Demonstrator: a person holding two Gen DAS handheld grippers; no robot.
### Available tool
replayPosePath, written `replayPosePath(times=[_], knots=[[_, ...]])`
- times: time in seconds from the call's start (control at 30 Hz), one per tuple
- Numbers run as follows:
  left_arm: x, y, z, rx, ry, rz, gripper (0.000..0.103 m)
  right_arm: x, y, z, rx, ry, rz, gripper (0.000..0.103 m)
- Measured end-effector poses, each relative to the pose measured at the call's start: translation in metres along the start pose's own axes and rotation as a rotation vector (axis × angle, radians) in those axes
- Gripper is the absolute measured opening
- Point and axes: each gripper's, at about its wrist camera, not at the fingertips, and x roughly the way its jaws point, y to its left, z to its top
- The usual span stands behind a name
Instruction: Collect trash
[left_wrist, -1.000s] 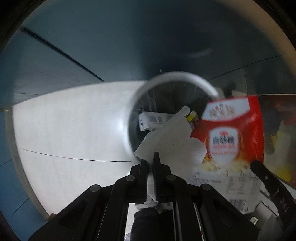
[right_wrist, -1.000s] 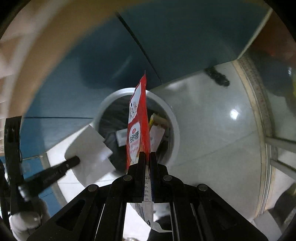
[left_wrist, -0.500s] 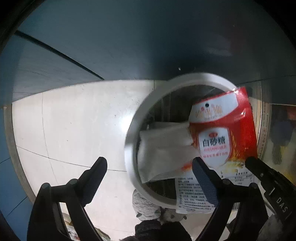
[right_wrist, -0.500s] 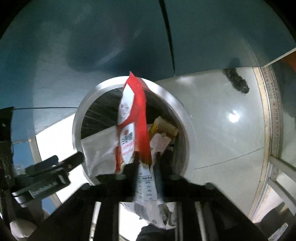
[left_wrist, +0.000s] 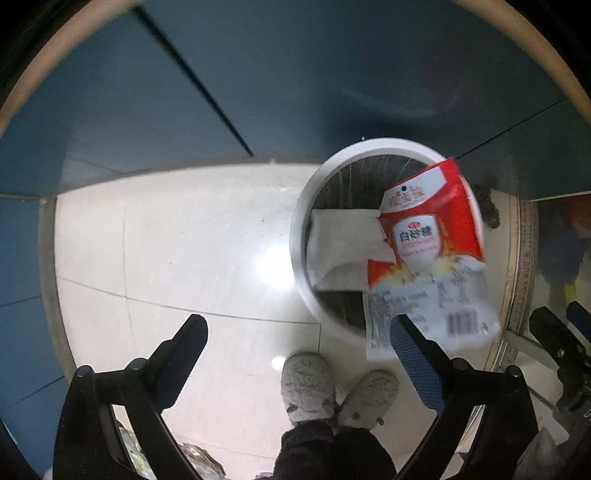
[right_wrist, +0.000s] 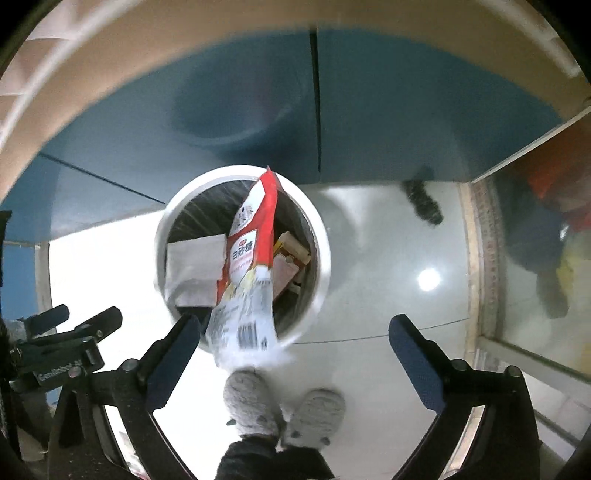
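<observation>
both grippers pointed straight down over a pale tiled floor (left_wrist: 184, 240). left gripper (left_wrist: 299, 347) had its jaws opening, wide apart w/ nothing between them. right gripper (right_wrist: 295, 343) also opening, pads clear of the red-and-white sugar bag (right_wrist: 251, 258), which hung loose and blurred over the white round bin (right_wrist: 321, 266), its lower end past the rim at 6 o'clock. in the left view the bag (left_wrist: 424, 251) sat at 3 o'clock of the bin (left_wrist: 299, 236). a white folded paper (left_wrist: 343, 243) lay inside the bin at 9 o'clock of the bag, w/ other scraps (right_wrist: 291, 258) at 3 o'clock. grey fuzzy slippers (right_wrist: 280, 410) stood at 6 o'clock of the bin.
</observation>
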Motion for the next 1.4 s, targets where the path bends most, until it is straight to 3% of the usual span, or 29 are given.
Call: replayPosePath(times=[0.27, 0.73, 0.97, 1.17, 1.4], knots=[[-0.116, 0.009, -0.035, -0.030, -0.098, -0.019, 0.101, -0.127, -0.002, -0.032, -0.028, -0.092, 0.013, 0.103], [-0.387, 0.002, -0.134, 0.017, -0.336, -0.119, 0.101, -0.444, 0.002, -0.099, -0.073, -0.289, 0.112, 0.103], [-0.486, 0.019, -0.167, 0.014, -0.444, -0.201, 0.101, -0.574, 0.015, -0.126, -0.117, -0.394, 0.157, 0.103], [-0.554, 0.036, -0.186, 0.009, -0.528, -0.292, 0.101, -0.645, 0.026, -0.147, -0.145, -0.448, 0.205, 0.103], [-0.597, 0.048, -0.212, -0.003, -0.539, -0.362, 0.101, -0.695, 0.041, -0.168, -0.179, -0.465, 0.267, 0.103]])
